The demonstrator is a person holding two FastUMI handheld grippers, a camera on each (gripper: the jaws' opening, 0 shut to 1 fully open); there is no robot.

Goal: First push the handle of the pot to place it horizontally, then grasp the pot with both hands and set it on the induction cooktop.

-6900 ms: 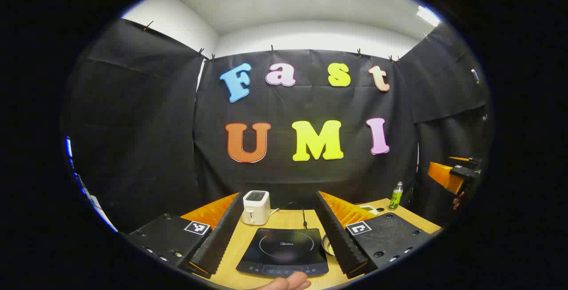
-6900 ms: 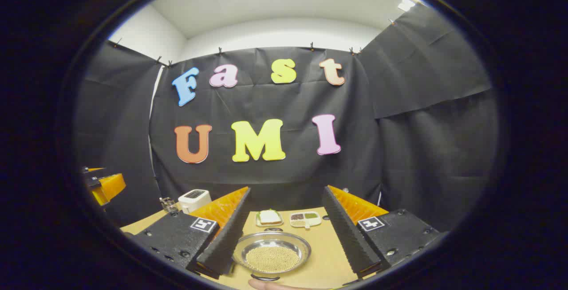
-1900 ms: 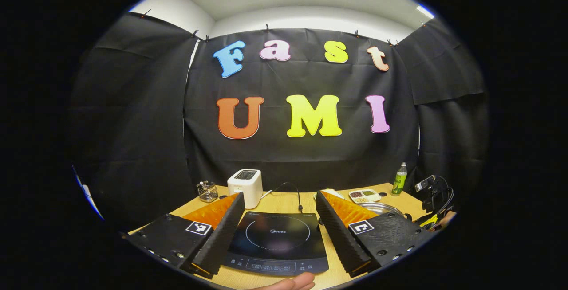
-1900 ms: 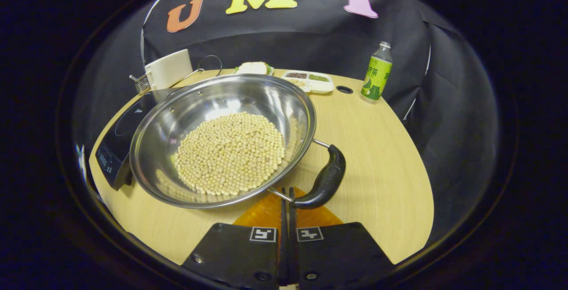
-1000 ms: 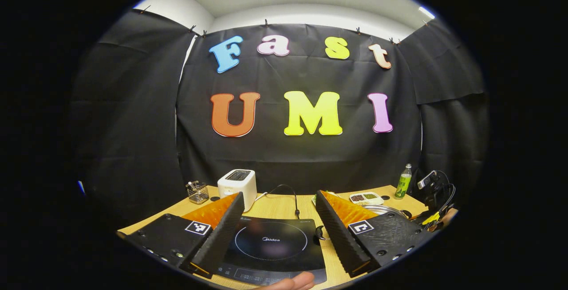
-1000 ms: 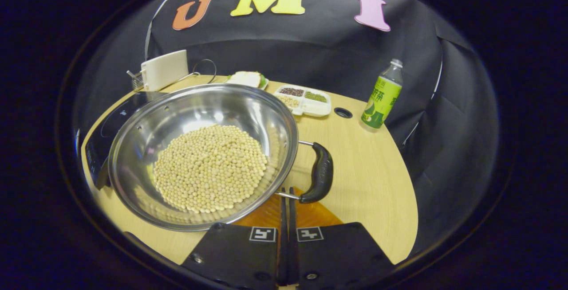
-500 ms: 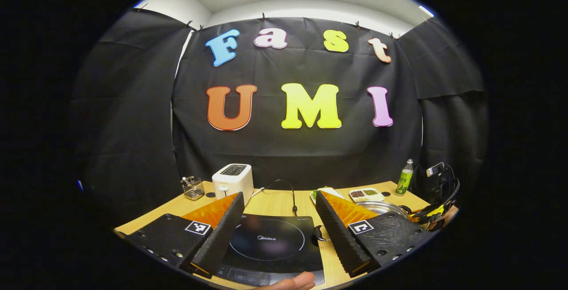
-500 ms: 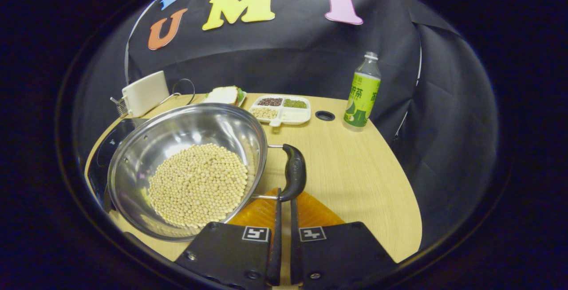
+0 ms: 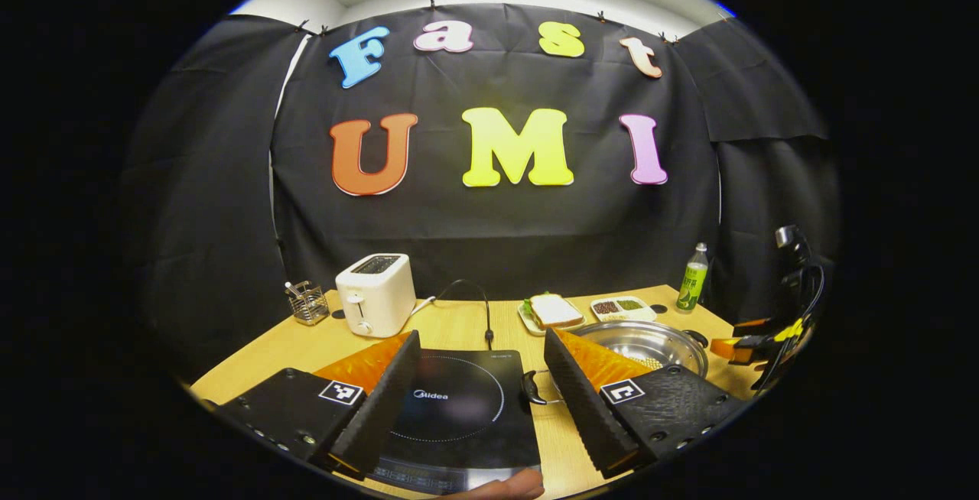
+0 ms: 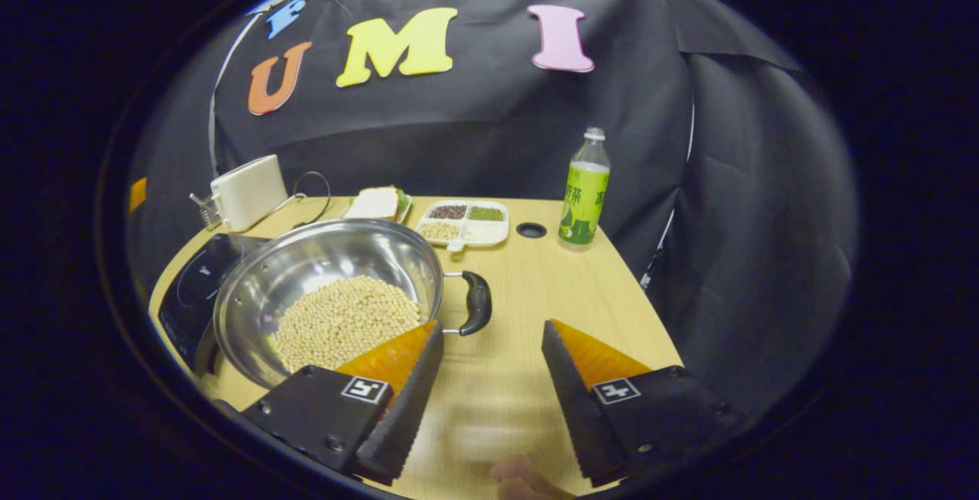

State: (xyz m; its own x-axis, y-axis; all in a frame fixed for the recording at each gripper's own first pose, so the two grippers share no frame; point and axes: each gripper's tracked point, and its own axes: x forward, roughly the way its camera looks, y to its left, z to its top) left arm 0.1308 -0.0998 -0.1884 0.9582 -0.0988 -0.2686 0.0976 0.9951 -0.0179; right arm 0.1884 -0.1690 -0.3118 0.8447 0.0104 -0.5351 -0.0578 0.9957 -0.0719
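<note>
A steel pot [image 10: 306, 267] full of soybeans [image 10: 344, 323] sits on the wooden table beside the black induction cooktop [image 10: 191, 286]. Its black right handle [image 10: 478, 303] points to the right, just ahead of my right gripper [image 10: 491, 329], which is open and apart from it. In the left gripper view the pot [image 9: 650, 336] stands right of the cooktop [image 9: 451, 400], its left handle [image 9: 531, 389] near the cooktop's edge. My left gripper [image 9: 482, 339] hangs open above the cooktop, holding nothing. The right gripper [image 9: 753, 343] shows at the far right.
At the back stand a white toaster [image 9: 375, 305], a utensil holder [image 9: 306, 303], a sandwich plate [image 9: 554, 310], a compartment tray [image 10: 463, 223] and a green bottle [image 10: 585, 193]. The table [image 10: 581, 293] has a cable hole [image 10: 530, 230]. A person's finger [image 10: 520, 477] shows at the bottom.
My right gripper, shut against the pot's handle before, has opened and drawn back. The pot turned, so its handle now points sideways. The left gripper view tilted down toward the table.
</note>
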